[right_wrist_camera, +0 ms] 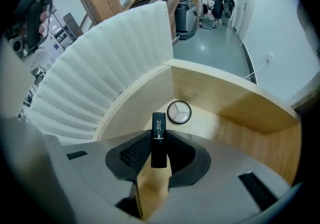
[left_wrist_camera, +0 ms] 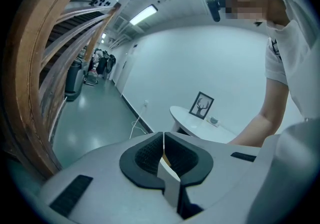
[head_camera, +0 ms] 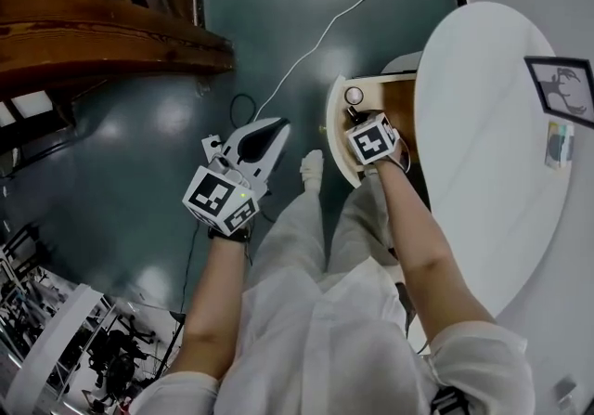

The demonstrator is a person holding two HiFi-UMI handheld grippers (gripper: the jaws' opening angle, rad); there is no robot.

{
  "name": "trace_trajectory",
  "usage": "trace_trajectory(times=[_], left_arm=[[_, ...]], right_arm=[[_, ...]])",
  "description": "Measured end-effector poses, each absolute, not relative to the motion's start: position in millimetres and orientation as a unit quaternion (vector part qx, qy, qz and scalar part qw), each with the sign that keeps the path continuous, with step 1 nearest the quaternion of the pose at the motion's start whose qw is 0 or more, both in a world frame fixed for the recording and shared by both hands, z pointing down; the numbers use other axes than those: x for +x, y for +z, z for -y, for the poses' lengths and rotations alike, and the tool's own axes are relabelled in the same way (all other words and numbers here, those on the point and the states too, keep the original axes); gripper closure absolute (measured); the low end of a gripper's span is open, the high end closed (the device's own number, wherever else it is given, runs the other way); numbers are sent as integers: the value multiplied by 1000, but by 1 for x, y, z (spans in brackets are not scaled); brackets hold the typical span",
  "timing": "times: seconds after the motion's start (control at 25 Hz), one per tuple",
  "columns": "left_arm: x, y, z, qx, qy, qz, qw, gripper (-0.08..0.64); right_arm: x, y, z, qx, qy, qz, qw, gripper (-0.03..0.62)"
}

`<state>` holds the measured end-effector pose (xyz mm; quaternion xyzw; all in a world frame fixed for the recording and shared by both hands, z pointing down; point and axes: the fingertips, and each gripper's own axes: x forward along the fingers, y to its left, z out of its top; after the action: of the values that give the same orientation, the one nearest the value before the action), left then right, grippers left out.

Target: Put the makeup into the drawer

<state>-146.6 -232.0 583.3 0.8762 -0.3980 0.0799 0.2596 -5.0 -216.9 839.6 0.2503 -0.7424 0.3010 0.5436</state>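
Observation:
A black lipstick tube [right_wrist_camera: 158, 140] stands between the pads of my right gripper [right_wrist_camera: 159, 134], which is shut on it and points steeply down into the open wooden drawer [right_wrist_camera: 240, 113]. A round compact [right_wrist_camera: 178, 112] lies on the drawer floor just beyond the tube. In the head view the drawer [head_camera: 336, 130] sticks out from under the white round table [head_camera: 483, 172], the compact [head_camera: 354, 95] lies at its far end, and the right marker cube [head_camera: 373, 139] hides the jaws. My left gripper [head_camera: 277, 131] hangs over the floor left of the drawer, shut and empty [left_wrist_camera: 163, 138].
A framed deer picture [head_camera: 561, 88] and a small item [head_camera: 559, 144] rest on the table. A white cable [head_camera: 325, 32] runs across the dark floor. A wooden stair rail [head_camera: 102, 37] is at the far left. The person's legs stand between the grippers.

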Motion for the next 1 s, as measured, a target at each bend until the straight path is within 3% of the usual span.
trace_trajectory(times=[0.2,1.0], left_arm=[[-139,594,239,875,83,396,265,538],[-124,604,241,875,81,392,273,538]], right_arm=[[-15,851,231,224,240,770,547,503],[-12,872,230,150,180,775,587,502]])
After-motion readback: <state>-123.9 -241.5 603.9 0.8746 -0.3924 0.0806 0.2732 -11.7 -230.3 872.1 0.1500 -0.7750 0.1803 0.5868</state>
